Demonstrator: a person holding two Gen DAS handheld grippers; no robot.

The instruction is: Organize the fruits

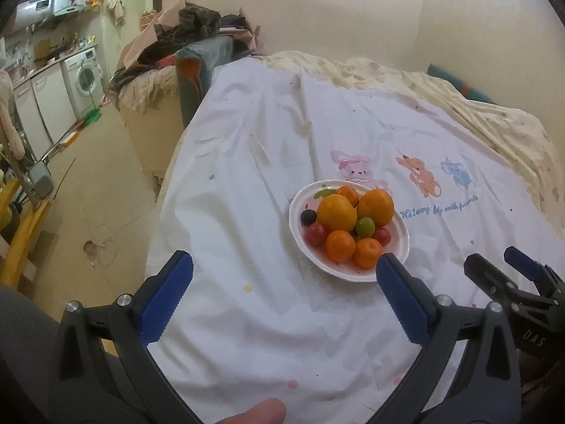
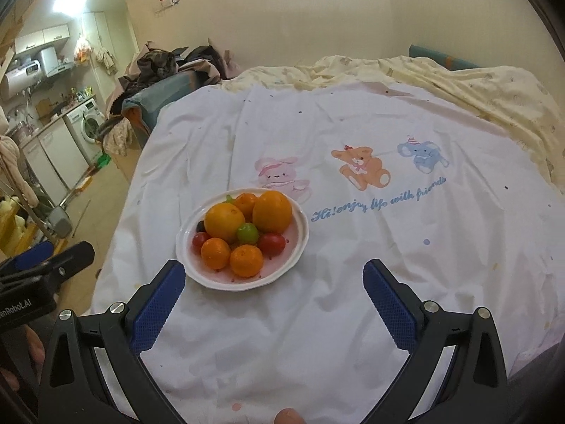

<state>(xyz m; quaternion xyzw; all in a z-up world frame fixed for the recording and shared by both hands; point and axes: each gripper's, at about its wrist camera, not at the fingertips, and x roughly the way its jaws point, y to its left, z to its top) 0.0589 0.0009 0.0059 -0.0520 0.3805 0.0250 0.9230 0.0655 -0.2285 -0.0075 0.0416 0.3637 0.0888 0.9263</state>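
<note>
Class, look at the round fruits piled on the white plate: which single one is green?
The small green fruit at the middle of the plate, wedged among the oranges. The other round fruits are orange, red or dark purple.

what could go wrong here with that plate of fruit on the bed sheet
1. The plate sits on a soft, wrinkled sheet, so a push could tip it.
2. The fruit is heaped: lifting a large orange might send the green fruit or a small orange rolling off.
3. Both the left gripper and the right gripper are open and near, and may collide.
</note>
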